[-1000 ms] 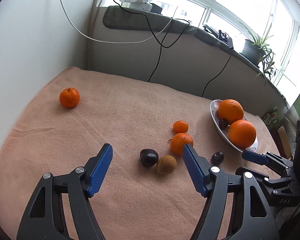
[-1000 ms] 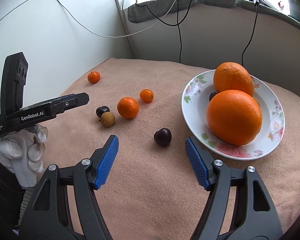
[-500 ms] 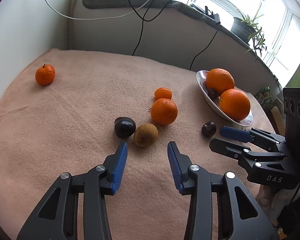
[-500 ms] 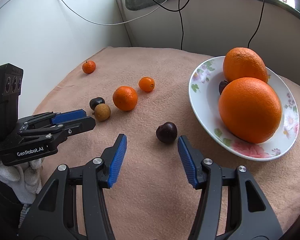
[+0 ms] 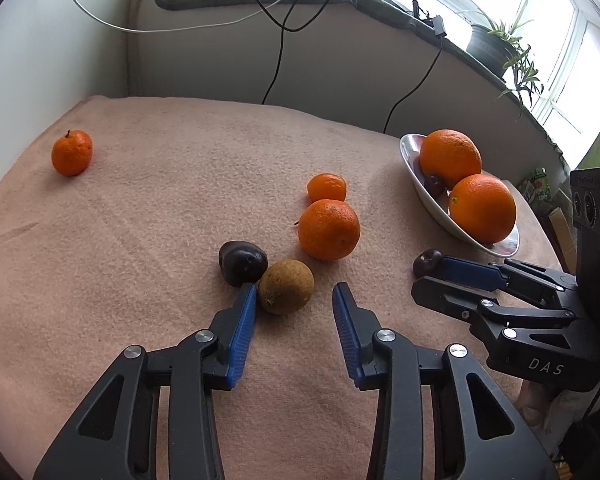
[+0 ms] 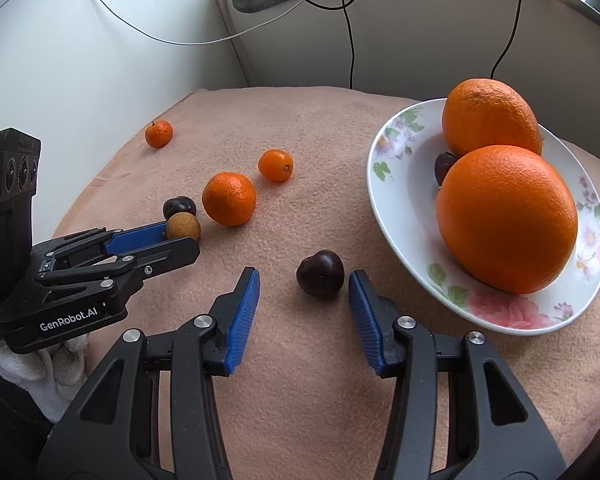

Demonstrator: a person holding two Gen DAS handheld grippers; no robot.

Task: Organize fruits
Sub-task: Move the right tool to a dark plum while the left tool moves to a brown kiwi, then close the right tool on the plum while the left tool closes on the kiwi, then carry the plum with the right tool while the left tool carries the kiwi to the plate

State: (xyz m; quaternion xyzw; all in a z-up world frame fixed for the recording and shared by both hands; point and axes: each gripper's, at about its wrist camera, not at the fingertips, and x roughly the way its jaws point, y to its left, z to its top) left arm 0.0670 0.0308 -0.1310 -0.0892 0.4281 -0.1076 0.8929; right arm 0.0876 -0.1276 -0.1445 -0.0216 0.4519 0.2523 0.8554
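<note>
Fruit lies scattered on a surface (image 5: 140,208) covered with a peach-coloured cloth. Nearest the left tool (image 5: 296,292) sits a round, dull brown fruit (image 5: 286,286), rough-skinned, touching a glossy dark plum (image 5: 242,262) on its left; the tool's blue left pad (image 5: 244,320) rests just against the brown fruit while the right pad stands clear, so the jaws, which have just been closing, are still apart with the fruit only partly between them. Beyond is a mandarin (image 5: 328,229), then a smaller one (image 5: 326,187), and a third (image 5: 71,152) alone far to the left. A second dark plum (image 6: 320,278), shiny and dimpled at the top, lies between the fingertips of the right tool (image 6: 302,280), close to the right pad but with a gap on the left; these jaws have likewise been narrowing and do not yet pinch it. Just right stands a flowered white plate (image 6: 400,200) holding two large oranges (image 6: 506,220) and another dark plum (image 6: 444,166) tucked behind them.
</note>
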